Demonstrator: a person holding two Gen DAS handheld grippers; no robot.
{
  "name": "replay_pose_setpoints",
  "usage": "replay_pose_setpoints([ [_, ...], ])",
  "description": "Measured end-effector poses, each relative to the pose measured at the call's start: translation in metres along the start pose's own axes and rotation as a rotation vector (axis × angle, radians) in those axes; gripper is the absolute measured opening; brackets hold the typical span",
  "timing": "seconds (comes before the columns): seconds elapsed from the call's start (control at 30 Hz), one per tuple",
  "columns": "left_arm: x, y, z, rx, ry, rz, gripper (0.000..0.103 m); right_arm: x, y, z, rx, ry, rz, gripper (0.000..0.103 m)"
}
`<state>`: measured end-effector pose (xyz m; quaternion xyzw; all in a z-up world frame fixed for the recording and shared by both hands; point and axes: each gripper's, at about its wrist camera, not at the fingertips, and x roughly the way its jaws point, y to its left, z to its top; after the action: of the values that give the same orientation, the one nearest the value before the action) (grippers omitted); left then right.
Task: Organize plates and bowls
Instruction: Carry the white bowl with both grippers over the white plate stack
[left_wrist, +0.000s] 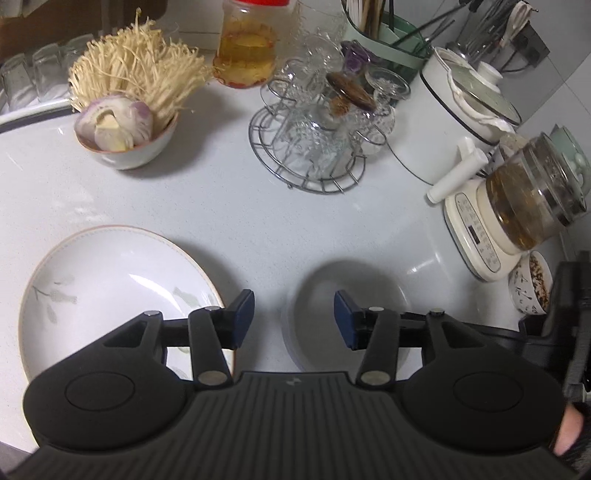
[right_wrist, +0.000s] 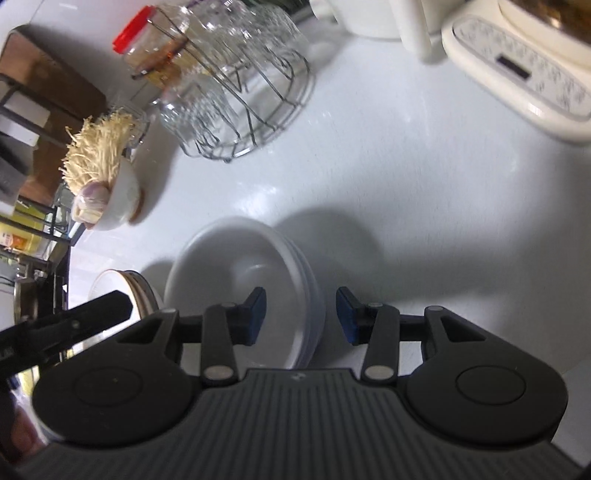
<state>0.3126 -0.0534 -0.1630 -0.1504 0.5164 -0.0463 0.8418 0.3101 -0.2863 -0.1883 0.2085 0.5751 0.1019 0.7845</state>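
Observation:
A large white plate with a leaf pattern (left_wrist: 110, 295) lies on the white counter at lower left, partly under my left gripper (left_wrist: 294, 319), which is open and empty. A stack of plain white bowls (left_wrist: 332, 295) sits just right of the plate, under the left gripper's right finger. In the right wrist view the same bowl stack (right_wrist: 236, 280) lies under my open, empty right gripper (right_wrist: 301, 315), its right rim between the fingers. The patterned plate's rim (right_wrist: 122, 284) shows at left, behind the other gripper (right_wrist: 74, 325).
A bowl of enoki mushrooms and onion (left_wrist: 125, 129) stands at back left. A wire rack of glasses (left_wrist: 321, 140), a red-lidded jar (left_wrist: 247, 44), a white pot (left_wrist: 454, 110), a tea kettle on its base (left_wrist: 517, 214) and a small patterned bowl (left_wrist: 532, 284) line the back and right.

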Motion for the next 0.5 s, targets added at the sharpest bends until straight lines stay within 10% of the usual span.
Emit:
replay_pose_setpoints([
  [0.5, 0.018, -0.023, -0.004, 0.087, 0.073, -0.01, 0.062, -0.004, -0.023, -0.007, 0.134, 0.006, 0.012, 0.021],
])
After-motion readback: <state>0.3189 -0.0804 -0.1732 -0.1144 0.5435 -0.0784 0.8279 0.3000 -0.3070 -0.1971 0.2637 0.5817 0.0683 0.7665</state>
